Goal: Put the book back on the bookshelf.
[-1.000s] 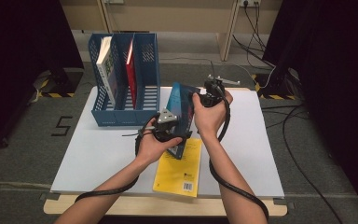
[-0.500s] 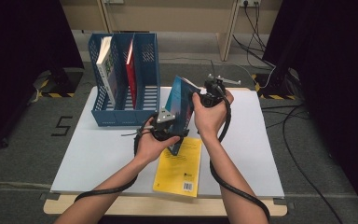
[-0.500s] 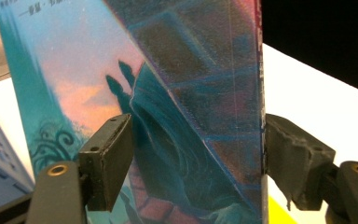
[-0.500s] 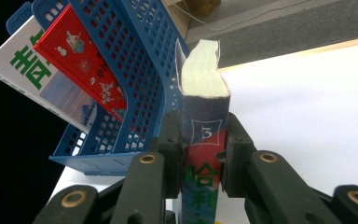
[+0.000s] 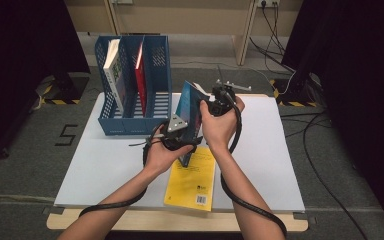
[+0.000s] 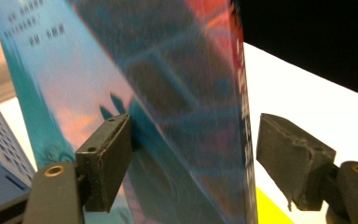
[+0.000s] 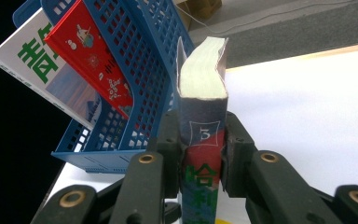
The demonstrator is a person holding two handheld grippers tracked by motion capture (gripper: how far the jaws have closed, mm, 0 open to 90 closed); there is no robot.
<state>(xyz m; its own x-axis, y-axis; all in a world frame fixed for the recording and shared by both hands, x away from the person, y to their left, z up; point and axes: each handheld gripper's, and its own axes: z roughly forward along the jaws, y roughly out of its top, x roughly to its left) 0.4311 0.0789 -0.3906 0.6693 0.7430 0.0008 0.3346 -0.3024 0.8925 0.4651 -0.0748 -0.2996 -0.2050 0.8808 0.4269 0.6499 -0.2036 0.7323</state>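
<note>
Book (image 5: 189, 111) first: I have the blue one up off the table (image 5: 105, 165), just right of the rack (image 5: 130, 125), tilted with its top edge leaning toward the rack and away from me. My right gripper (image 7: 204, 163) is clamped on the spine, both pads pressed against it (the page block (image 7: 200, 74) rises straight above the jaws in the right gripper view). My left gripper (image 6: 193, 154) stands wide around the lower part of the book: one pad (image 6: 107, 158) lies against the cover, the other (image 6: 291, 158) hangs well clear of the spine side, so it grips nothing.

Its long axis runs from low near my left hand (image 5: 162, 152) up to my right hand (image 5: 220, 120), steep but not upright, spine facing me.

The rack's right slot (image 5: 157, 75) looks free; the white book (image 5: 114, 75) and the red book (image 5: 140, 70) fill the two slots left of it. To do this well, I judge I should bring the book fully upright before moving it toward the rack, keep the right grip firm on the spine, and use the left pad only as a steadying guide. The risk is the loose cover flaring and catching the slot wall. The yellow book (image 5: 192, 177) lies flat on the table, nearer me than the rack.
</note>
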